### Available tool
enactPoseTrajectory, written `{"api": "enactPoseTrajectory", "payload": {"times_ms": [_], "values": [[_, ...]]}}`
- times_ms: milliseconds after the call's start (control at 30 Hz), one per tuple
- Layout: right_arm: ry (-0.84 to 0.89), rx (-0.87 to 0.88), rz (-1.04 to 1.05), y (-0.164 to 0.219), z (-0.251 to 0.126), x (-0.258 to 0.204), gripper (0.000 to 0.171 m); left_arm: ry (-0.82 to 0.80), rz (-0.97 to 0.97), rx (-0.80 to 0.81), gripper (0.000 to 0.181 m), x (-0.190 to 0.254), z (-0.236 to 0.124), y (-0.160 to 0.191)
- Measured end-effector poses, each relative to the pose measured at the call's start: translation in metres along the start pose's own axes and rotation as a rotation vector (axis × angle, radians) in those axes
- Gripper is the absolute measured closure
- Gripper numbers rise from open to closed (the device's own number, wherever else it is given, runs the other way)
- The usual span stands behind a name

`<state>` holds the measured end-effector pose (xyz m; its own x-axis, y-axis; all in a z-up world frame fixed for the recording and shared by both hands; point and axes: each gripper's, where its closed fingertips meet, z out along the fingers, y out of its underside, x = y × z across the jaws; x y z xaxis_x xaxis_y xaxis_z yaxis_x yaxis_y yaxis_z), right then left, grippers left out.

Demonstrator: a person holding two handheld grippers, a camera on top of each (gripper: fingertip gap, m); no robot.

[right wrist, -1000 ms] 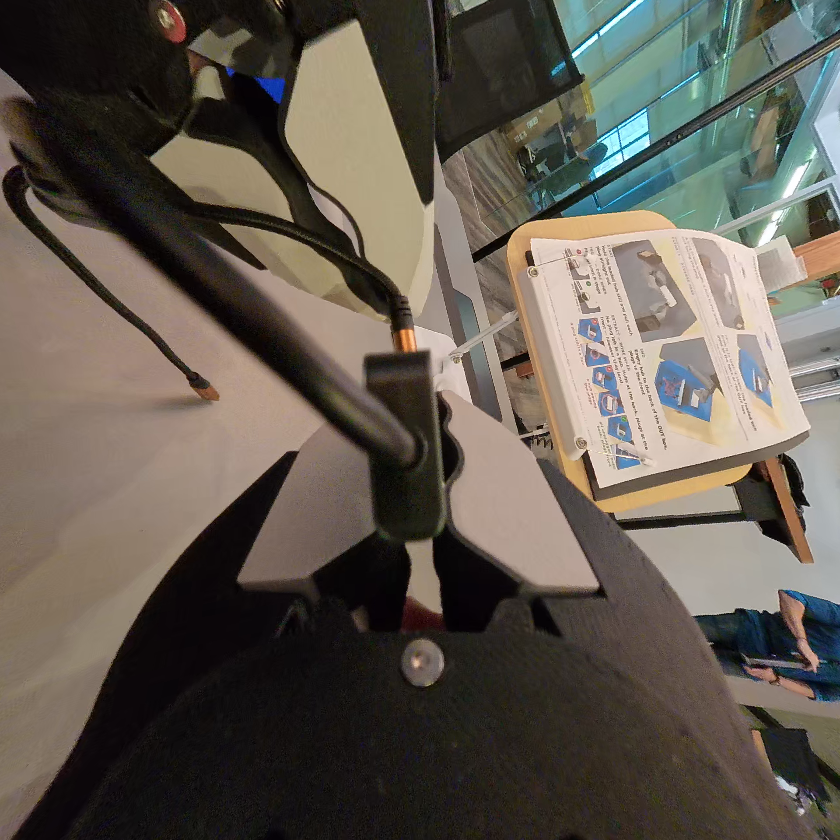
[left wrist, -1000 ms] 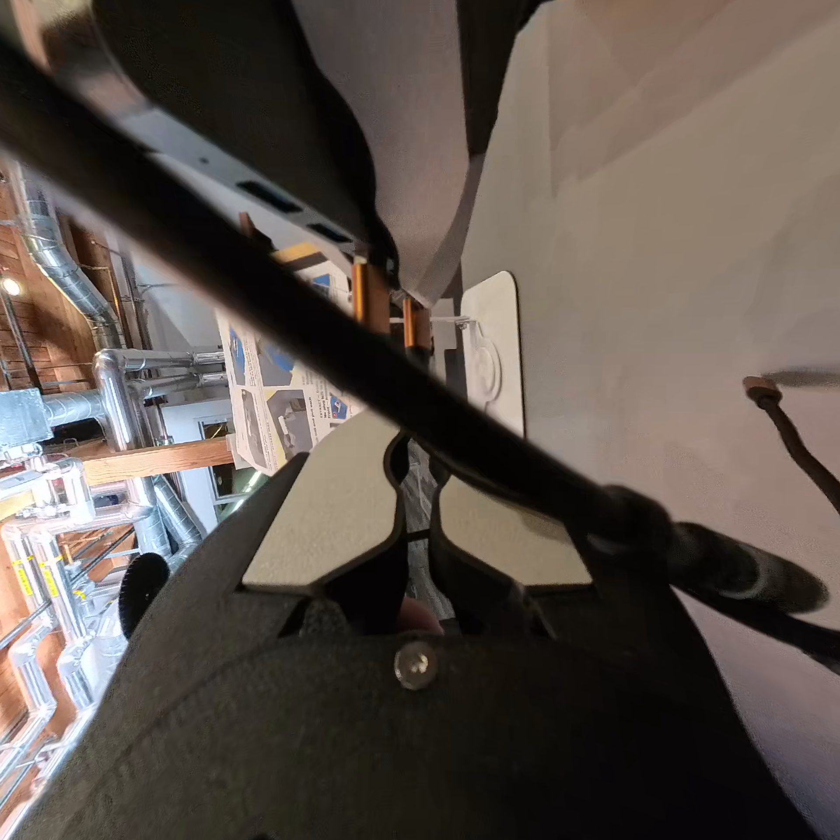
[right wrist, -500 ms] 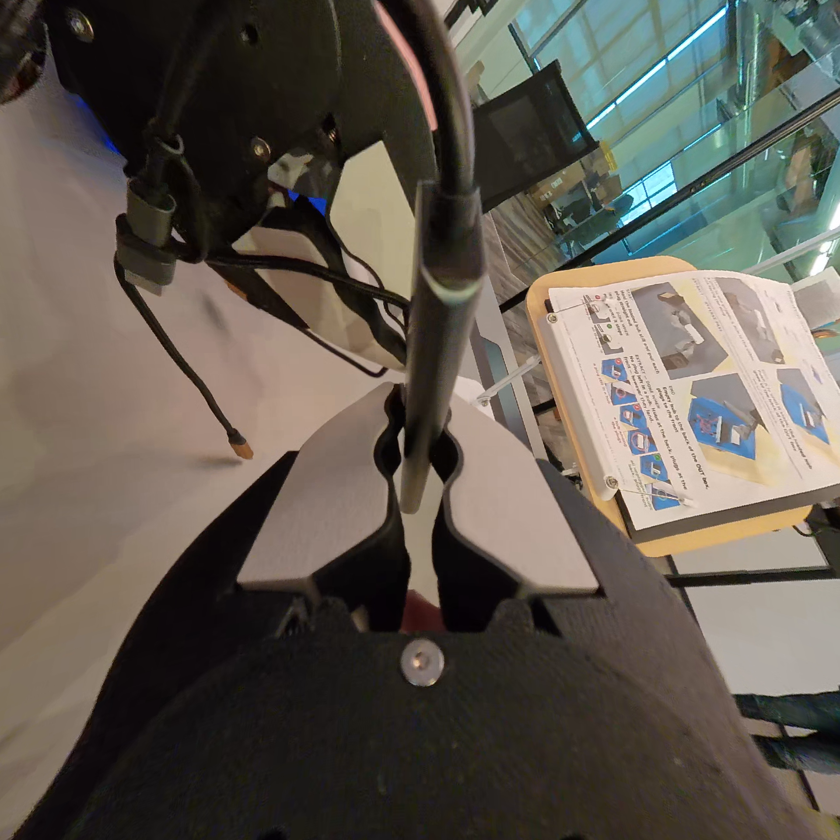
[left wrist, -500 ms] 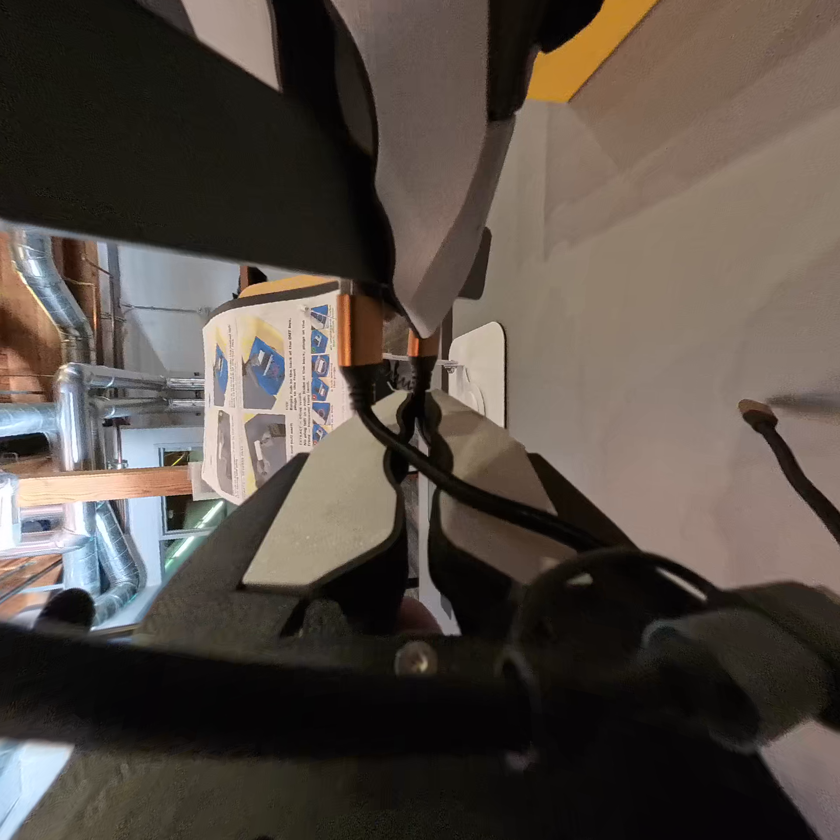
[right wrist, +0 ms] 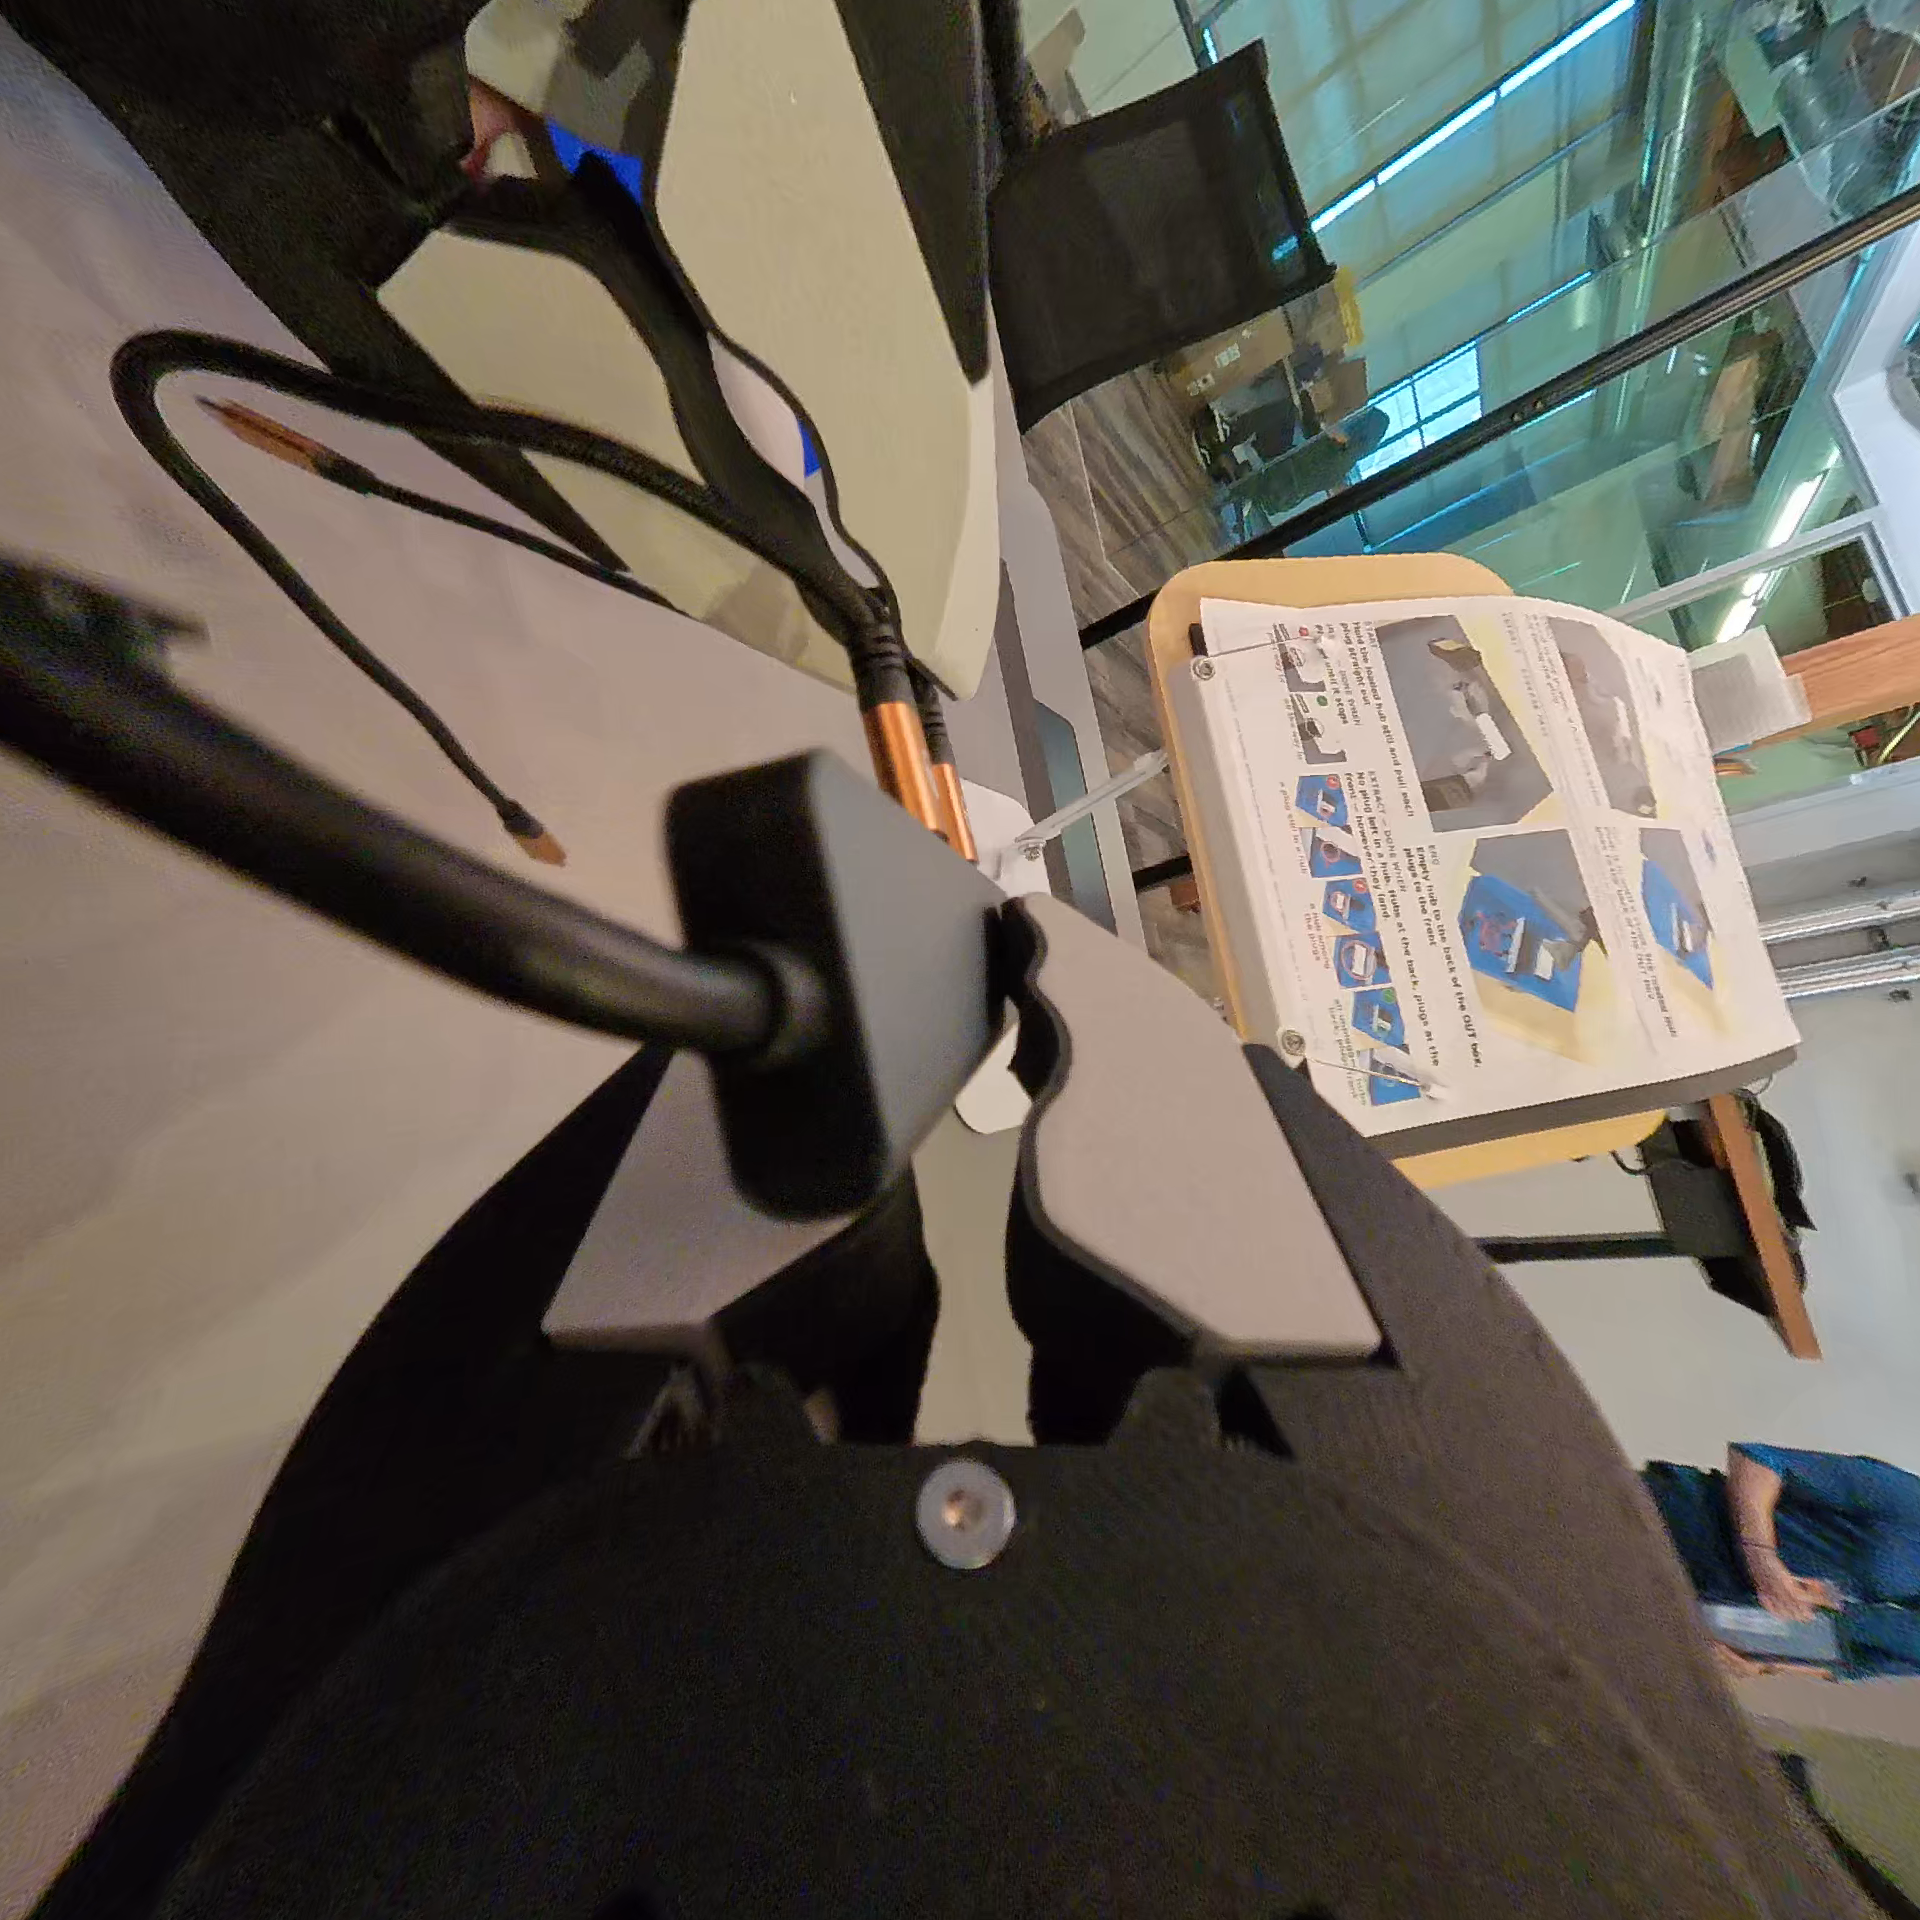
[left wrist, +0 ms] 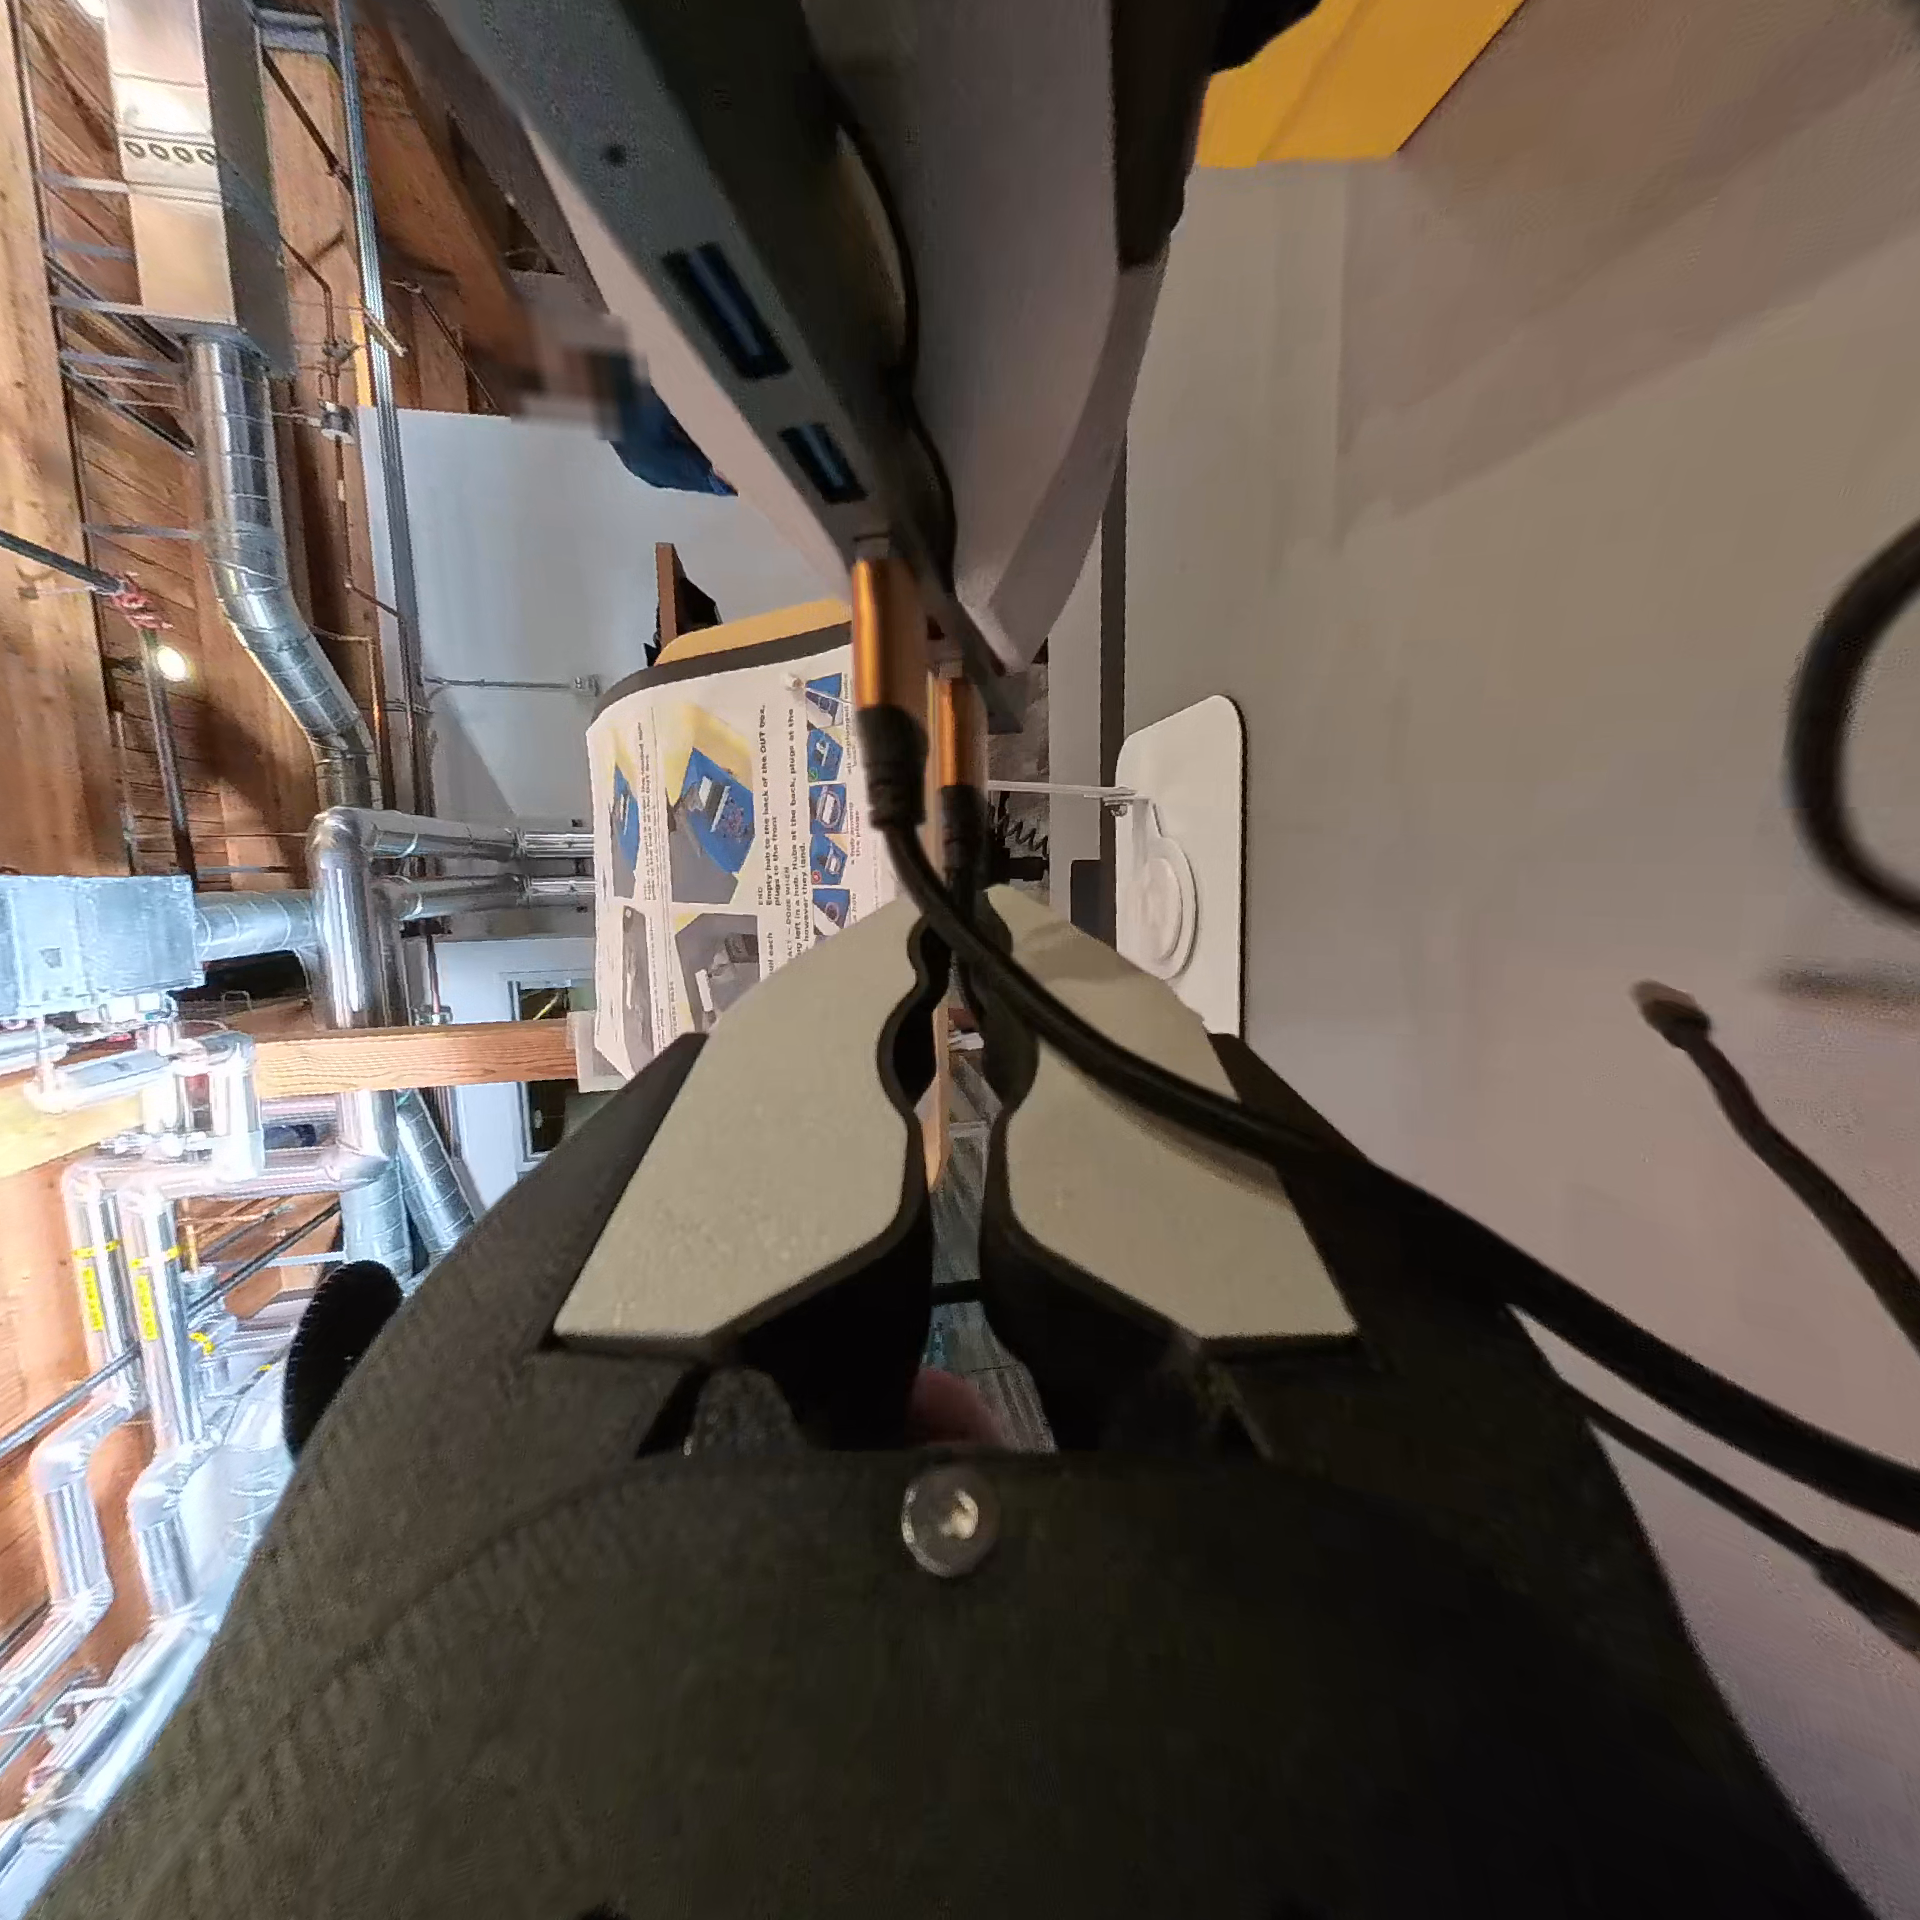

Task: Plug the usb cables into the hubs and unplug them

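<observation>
Two copper plugs (left wrist: 885,634) sit in the hub (left wrist: 727,312) pinched by right gripper (right wrist: 1003,935); left gripper (left wrist: 951,945) pinches their cables; one plug (left wrist: 1668,1010) lies loose.

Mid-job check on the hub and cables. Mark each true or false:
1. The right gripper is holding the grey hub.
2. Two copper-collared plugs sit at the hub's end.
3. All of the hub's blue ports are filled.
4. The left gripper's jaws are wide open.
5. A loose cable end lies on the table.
1. True. The right gripper is shut on the grey hub.
2. True. Two copper-collared plugs sit side by side at the hub's end.
3. False. Two blue ports on its side are empty.
4. False. The left gripper is nearly closed around the black cables just behind the plugs.
5. True. A loose cable end lies on the table, unplugged.
</observation>
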<state>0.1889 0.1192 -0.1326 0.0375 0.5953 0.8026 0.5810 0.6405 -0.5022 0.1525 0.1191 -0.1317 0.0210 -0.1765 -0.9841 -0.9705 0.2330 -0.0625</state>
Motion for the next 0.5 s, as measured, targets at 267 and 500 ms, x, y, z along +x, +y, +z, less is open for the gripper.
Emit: {"api": "enactPoseTrajectory", "payload": {"times_ms": [267,500], "values": [[-0.034,-0.011,0.034,0.003,0.001,-0.003,0.161,0.024,0.005,0.017,0.179,-0.003,0.0,-0.002],[-0.066,-0.012,0.112,0.004,0.002,-0.002,0.158,0.063,-0.046,-0.006,0.178,0.001,0.003,0.0]]}}
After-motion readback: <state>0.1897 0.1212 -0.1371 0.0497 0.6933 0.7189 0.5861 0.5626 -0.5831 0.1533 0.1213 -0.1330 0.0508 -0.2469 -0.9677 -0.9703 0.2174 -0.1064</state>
